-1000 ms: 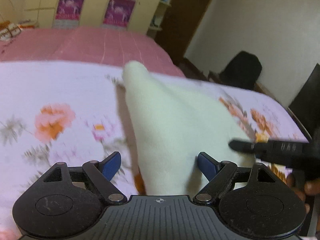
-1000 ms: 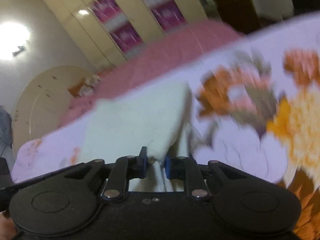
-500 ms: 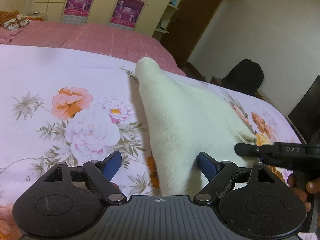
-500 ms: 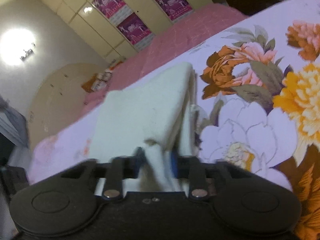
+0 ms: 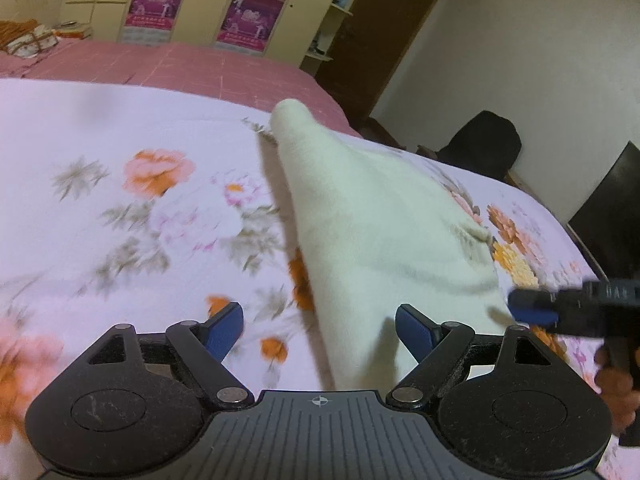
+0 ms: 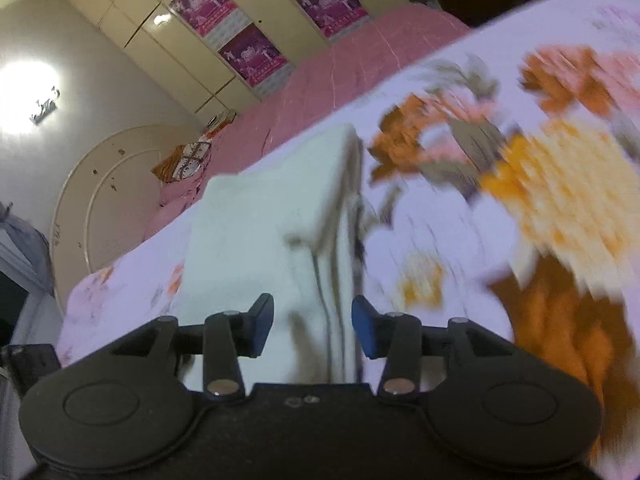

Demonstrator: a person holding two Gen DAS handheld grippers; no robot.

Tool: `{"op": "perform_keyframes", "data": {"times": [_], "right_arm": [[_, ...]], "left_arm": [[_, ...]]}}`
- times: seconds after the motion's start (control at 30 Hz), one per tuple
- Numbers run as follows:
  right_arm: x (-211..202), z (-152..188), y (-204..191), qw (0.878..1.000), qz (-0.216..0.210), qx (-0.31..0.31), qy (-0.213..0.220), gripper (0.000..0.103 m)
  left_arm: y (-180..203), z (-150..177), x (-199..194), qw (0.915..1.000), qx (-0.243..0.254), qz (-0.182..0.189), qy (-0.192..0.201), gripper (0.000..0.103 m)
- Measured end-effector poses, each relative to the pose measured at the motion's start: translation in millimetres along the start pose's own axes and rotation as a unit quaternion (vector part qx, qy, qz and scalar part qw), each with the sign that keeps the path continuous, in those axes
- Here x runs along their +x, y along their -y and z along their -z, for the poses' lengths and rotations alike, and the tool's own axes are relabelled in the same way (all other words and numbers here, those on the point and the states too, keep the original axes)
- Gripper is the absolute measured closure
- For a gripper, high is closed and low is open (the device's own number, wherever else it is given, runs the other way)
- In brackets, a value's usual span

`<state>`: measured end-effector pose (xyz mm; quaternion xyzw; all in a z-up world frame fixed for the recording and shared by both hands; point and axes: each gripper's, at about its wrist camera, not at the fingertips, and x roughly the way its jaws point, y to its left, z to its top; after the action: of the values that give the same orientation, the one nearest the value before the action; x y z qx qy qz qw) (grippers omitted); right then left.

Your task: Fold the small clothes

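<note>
While the cream garment lies folded on the floral bedsheet, running from twelve o'clock down to six in the left wrist view, the left claw stands spread wide with the cloth's near edge between its blue pads, untouched. The right claw is opening, its pads coming off the stacked folded edges between them. Judging from this, the freed layers could spring apart or slide, since soft knit sits loosely on a yielding bed. A pad catching the edge while either claw moves away would drag the fold open.
</note>
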<state>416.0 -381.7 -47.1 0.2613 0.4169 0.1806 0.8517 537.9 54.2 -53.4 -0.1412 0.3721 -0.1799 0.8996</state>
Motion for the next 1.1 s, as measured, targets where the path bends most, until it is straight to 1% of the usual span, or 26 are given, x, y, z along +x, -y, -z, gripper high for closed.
{"op": "perform_keyframes", "data": {"times": [0.07, 0.1, 0.13, 0.17, 0.23, 0.3, 0.37, 0.4, 0.43, 0.47, 0.5, 0.53, 0.57, 0.63, 0.67, 0.7, 0.73, 0.77, 0.8, 0.83, 0.87, 0.9, 0.97, 1.0, 1.03, 1.1], "right_arm": [[-3.9, 14.6, 4.5, 1.000, -0.002, 0.005, -0.013, 0.063], [-3.5, 21.5, 4.5, 1.000, -0.003, 0.002, -0.019, 0.067], [-1.2, 26.4, 3.3, 1.000, 0.000, -0.003, -0.024, 0.079], [1.6, 30.1, 0.9, 0.999, 0.008, -0.010, -0.029, 0.086], [3.2, 33.8, -3.3, 0.999, 0.020, -0.028, -0.027, 0.093], [-3.0, 32.7, -6.5, 0.999, 0.027, -0.037, -0.022, 0.094], [-9.2, 32.6, -4.0, 0.998, 0.036, -0.039, -0.021, 0.094], [-7.7, 32.9, -5.0, 0.997, 0.044, -0.051, -0.026, 0.094], [-5.1, 32.8, -7.4, 0.996, 0.049, -0.066, -0.032, 0.092], [-3.7, 30.0, -11.9, 0.995, 0.053, -0.078, -0.036, 0.091], [-6.8, 26.2, -18.3, 0.994, 0.058, -0.091, -0.022, 0.085], [-12.8, 20.7, -28.0, 0.992, 0.063, -0.110, 0.012, 0.084], [-15.3, 15.2, -35.9, 0.990, 0.060, -0.125, 0.034, 0.084], [-11.1, 1.1, -52.5, 0.984, 0.063, -0.151, 0.068, 0.086], [-2.7, -6.3, -62.7, 0.979, 0.074, -0.173, 0.074, 0.086], [6.7, -11.2, -71.3, 0.973, 0.084, -0.200, 0.078, 0.086], [19.9, -14.5, -80.4, 0.963, 0.099, -0.236, 0.079, 0.086], [31.5, -16.9, -84.3, 0.957, 0.110, -0.257, 0.072, 0.086], [42.3, -18.3, -85.0, 0.953, 0.117, -0.272, 0.063, 0.086], [54.3, -18.4, -82.5, 0.947, 0.129, -0.291, 0.051, 0.091], [63.7, -17.5, -77.3, 0.939, 0.154, -0.306, 0.038, 0.092], [71.0, -17.1, -67.5, 0.934, 0.174, -0.309, 0.031, 0.092], [66.3, -23.7, -51.3, 0.952, 0.147, -0.266, 0.037, 0.092], [64.7, -27.3, -49.4, 0.955, 0.142, -0.256, 0.032, 0.092], [64.4, -27.7, -50.6, 0.954, 0.144, -0.263, 0.031, 0.091], [59.2, -28.2, -54.6, 0.953, 0.138, -0.268, 0.038, 0.091]], "left_arm": [[0.1, 7.3, -2.9, 1.0000, 0.004, -0.002, -0.001, 0.020], [1.6, 10.3, -3.5, 1.0000, 0.008, -0.005, 0.000, 0.020], [3.4, 11.7, -4.0, 0.9999, 0.013, -0.009, -0.001, 0.020], [5.7, 11.2, -4.3, 0.9998, 0.016, -0.008, -0.004, 0.020], [11.1, 11.3, -5.7, 0.9997, 0.021, -0.002, -0.011, 0.020], [17.7, 12.3, -6.7, 0.9990, 0.041, -0.004, -0.019, 0.020], [22.8, 15.5, -7.8, 0.9976, 0.065, -0.015, -0.019, 0.020], [24.6, 14.0, -11.3, 0.9971, 0.072, -0.023, -0.005, 0.020], [25.6, 9.2, -17.5, 0.9968, 0.072, -0.026, 0.022, 0.020], [26.6, 2.8, -22.5, 0.9964, 0.070, -0.019, 0.044, 0.020], [28.0, -6.1, -26.0, 0.9953, 0.068, -0.010, 0.067, 0.020], [30.2, -16.0, -26.2, 0.9938, 0.070, -0.004, 0.086, 0.020], [33.3, -28.1, -22.2, 0.9926, 0.075, -0.002, 0.096, 0.020], [39.7, -47.3, -8.6, 0.9910, 0.088, 0.010, 0.101, 0.021], [43.6, -55.0, -0.5, 0.9900, 0.095, 0.015, 0.104, 0.021], [47.6, -60.4, 7.0, 0.9893, 0.104, 0.024, 0.100, 0.028], [51.8, -64.1, 16.2, 0.9889, 0.116, 0.029, 0.088, 0.031], [56.1, -65.2, 27.2, 0.9888, 0.129, 0.030, 0.068, 0.033], [58.0, -63.4, 38.6, 0.9890, 0.137, 0.028, 0.046, 0.034], [58.4, -59.4, 49.1, 0.9895, 0.141, 0.025, 0.021, 0.034], [57.6, -54.0, 56.8, 0.9890, 0.145, 0.025, 0.010, 0.034], [58.3, -48.6, 57.4, 0.9874, 0.155, 0.023, 0.024, 0.034], [59.4, -45.6, 54.9, 0.9873, 0.154, 0.025, 0.029, 0.034], [57.8, -47.9, 52.3, 0.9889, 0.143, 0.028, 0.030, 0.034], [55.7, -52.5, 48.5, 0.9903, 0.131, 0.031, 0.034, 0.034], [51.9, -65.6, 38.3, 0.9891, 0.126, 0.031, 0.069, 0.034]]}}
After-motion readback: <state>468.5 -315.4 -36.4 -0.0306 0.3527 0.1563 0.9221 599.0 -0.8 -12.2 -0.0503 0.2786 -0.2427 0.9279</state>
